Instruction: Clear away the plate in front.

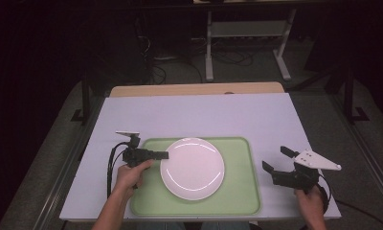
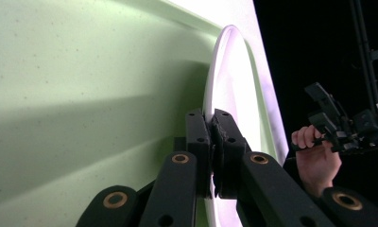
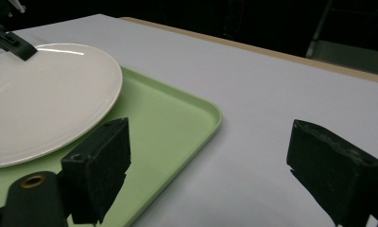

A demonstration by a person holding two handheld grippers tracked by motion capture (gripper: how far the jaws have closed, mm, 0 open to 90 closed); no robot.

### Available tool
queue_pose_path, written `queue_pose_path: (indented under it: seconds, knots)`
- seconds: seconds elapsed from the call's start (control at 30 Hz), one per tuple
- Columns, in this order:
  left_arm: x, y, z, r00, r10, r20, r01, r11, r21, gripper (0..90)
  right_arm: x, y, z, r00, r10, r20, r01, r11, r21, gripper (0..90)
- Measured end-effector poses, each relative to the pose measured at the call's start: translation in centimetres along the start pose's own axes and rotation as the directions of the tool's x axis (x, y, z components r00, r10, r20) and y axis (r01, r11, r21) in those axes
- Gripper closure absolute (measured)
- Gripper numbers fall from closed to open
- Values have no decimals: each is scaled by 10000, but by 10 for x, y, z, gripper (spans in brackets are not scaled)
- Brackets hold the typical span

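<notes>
Black jaws of the left gripper (image 2: 210, 142) are seen pressed together on the near rim of the white plate (image 2: 234, 85), with the rim pinched thinly between the pads. Beneath everything, the table (image 1: 189, 112) is covered by a pale sheet, and on it the green tray (image 1: 240, 191) is set toward the person's side. The plate (image 1: 192, 167) is carried by the tray, left of its middle, and its left edge is gripped from the side by the left gripper (image 1: 163, 155). Whether the plate lies flat or is tipped slightly off the tray at the held edge cannot be told. The right gripper (image 1: 275, 159) is held just off the tray's right edge, above the sheet, with its jaws spread wide and nothing between them; in its own view the right gripper (image 3: 210, 175) is seen apart from plate and tray alike.

A risk is judged in the grip: only a narrow strip of glazed rim is clamped, so the plate could slip from the pads or pivot downward under its own weight if lifted by that one edge. The tray could also be dragged or knocked if the plate is slid rather than raised.
</notes>
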State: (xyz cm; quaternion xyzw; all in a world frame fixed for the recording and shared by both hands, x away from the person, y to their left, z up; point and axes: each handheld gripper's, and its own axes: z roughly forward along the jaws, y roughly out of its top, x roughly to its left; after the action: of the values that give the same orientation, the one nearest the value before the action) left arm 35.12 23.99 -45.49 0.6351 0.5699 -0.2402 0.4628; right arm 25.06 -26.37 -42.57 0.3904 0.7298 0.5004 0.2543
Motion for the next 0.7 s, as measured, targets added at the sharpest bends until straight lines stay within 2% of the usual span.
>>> queue_pose_path:
  seconds: [0.2, 0.7]
  knots:
    - [0, -4, 4, 10000, -65, -5, 65, 10000, -20, 874, 1, 0, 1, 10000, -46, -33, 46, 10000, 48, 133]
    - [-4, -7, 4, 9995, 196, -249, -196, 9998, 19, 873, 3, 1, 3, 9999, -171, -20, 171, 9998, 70, 133]
